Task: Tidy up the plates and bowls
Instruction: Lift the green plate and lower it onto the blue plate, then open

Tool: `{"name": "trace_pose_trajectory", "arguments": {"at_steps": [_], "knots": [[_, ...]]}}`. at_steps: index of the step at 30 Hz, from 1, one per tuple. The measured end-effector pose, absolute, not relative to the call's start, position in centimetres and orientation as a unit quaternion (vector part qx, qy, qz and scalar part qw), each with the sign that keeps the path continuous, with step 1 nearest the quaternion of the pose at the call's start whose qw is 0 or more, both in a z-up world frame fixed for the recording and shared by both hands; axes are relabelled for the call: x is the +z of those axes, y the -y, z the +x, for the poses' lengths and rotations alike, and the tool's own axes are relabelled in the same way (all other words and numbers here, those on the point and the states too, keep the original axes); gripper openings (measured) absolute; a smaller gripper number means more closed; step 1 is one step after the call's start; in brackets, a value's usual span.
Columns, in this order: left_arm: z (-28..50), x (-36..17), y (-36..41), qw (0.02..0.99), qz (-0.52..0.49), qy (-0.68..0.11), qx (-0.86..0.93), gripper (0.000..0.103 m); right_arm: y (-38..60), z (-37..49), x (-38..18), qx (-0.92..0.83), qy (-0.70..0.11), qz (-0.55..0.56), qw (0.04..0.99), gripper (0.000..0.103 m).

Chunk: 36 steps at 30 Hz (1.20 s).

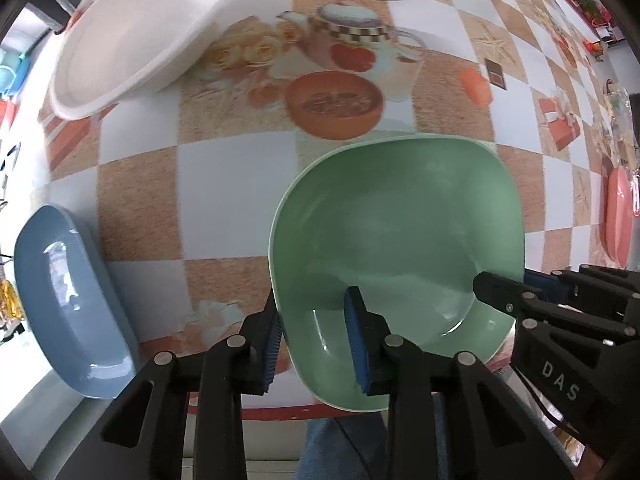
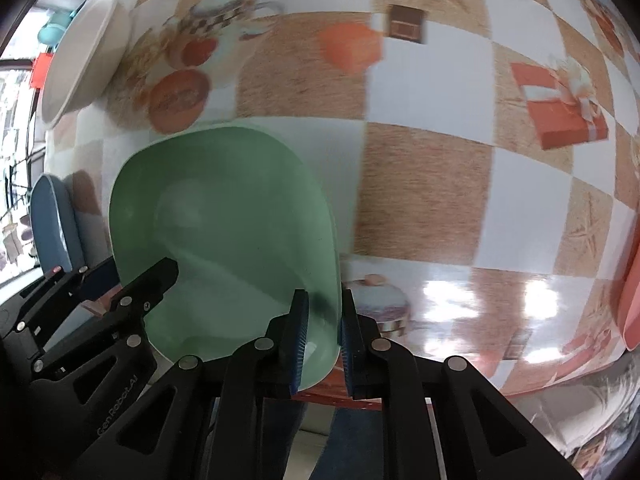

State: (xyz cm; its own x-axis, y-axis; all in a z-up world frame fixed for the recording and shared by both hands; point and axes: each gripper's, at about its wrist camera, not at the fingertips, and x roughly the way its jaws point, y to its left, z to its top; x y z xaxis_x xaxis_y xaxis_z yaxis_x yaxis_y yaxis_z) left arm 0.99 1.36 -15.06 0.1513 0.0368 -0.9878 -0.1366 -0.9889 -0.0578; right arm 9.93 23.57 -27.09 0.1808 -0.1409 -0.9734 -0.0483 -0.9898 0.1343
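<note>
A green squarish bowl (image 1: 400, 240) sits near the table's front edge; it also shows in the right wrist view (image 2: 224, 224). My left gripper (image 1: 316, 340) straddles its left rim with a wide gap between the pads, one finger inside and one outside. My right gripper (image 2: 324, 340) is closed on the bowl's right rim, its pads pressing the rim from both sides. A blue dish (image 1: 68, 300) lies at the left front edge. Two white bowls (image 1: 148, 28) stand at the back.
The table wears a checkered tablecloth (image 2: 420, 180) with printed teapots and gift boxes. A pink plate (image 1: 618, 216) lies at the far right, also seen in the right wrist view (image 2: 630, 300). The table's red front edge (image 1: 280, 414) is just below the grippers.
</note>
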Motion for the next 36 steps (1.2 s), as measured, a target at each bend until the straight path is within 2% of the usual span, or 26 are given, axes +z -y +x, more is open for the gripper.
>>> {"name": "trace_pose_trajectory", "arguments": {"at_steps": [13,18,22,36], "knots": [[1.9,-15.4,4.3,0.048,-0.748,-0.032,0.661,0.033,-16.2,10.7,-25.3,-0.633,0.061,0.769,0.064,0.017],[3.4,-15.4,3.3,0.055,-0.743,-0.032,0.666,0.033,-13.8,10.6,-24.3,-0.63,0.067,0.771,0.062,0.017],[3.2,-14.7,5.3,0.054,-0.745,-0.025,0.665,0.033,-12.6,10.9,-23.1,-0.626,0.068,0.775,0.062,0.017],[3.5,-10.8,8.5,0.021,-0.713,0.005,0.701,0.033,-6.5,9.0,-12.1,-0.64,0.042,0.762,0.088,0.017]]}}
